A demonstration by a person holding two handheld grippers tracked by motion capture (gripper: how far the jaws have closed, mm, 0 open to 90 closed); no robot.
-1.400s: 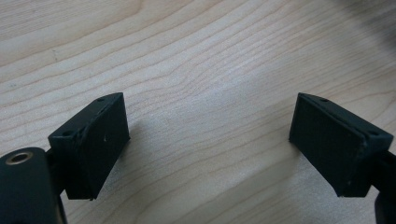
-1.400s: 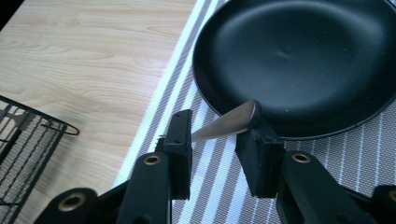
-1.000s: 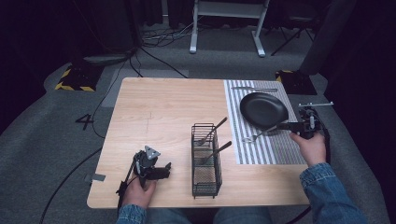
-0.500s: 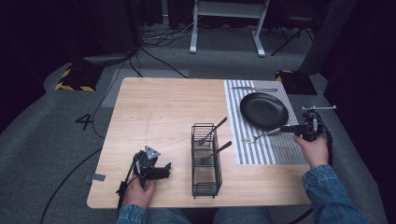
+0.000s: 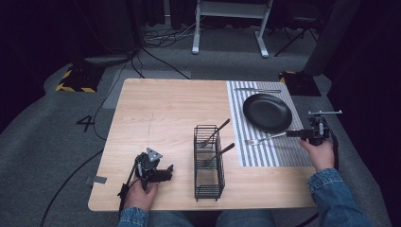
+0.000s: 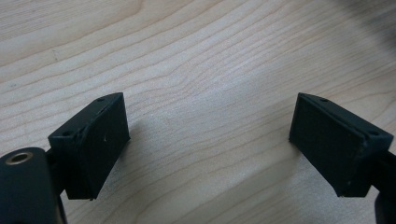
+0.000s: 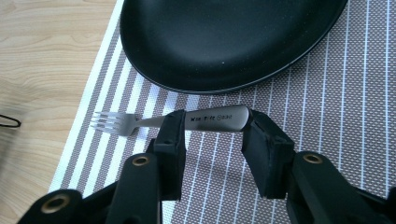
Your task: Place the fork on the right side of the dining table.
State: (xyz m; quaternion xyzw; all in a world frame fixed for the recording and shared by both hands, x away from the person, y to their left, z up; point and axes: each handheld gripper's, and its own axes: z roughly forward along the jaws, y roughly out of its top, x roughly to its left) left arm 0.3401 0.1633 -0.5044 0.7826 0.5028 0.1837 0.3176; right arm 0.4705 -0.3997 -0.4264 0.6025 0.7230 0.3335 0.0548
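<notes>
At the near left of the wooden table (image 5: 161, 109) the left gripper (image 5: 163, 174) rests low over bare wood, its jaws spread wide with nothing between them; the left gripper view shows only wood grain in the gap. Toward the middle stands a black wire basket (image 5: 208, 163), long and narrow, with two dark-handled utensils (image 5: 218, 153) leaning out of it toward the far right. Further right lies a grey and white striped placemat (image 5: 265, 151), and on its far half sits a round black plate (image 5: 267, 112). Just near the plate lies a silver fork (image 7: 140, 122), tines pointing left, its flat handle stamped with small lettering. The right gripper (image 7: 212, 130) has its jaws at either side of the handle end, the pads touching the metal. Another piece of cutlery (image 5: 257, 90) lies at the mat's far edge.
</notes>
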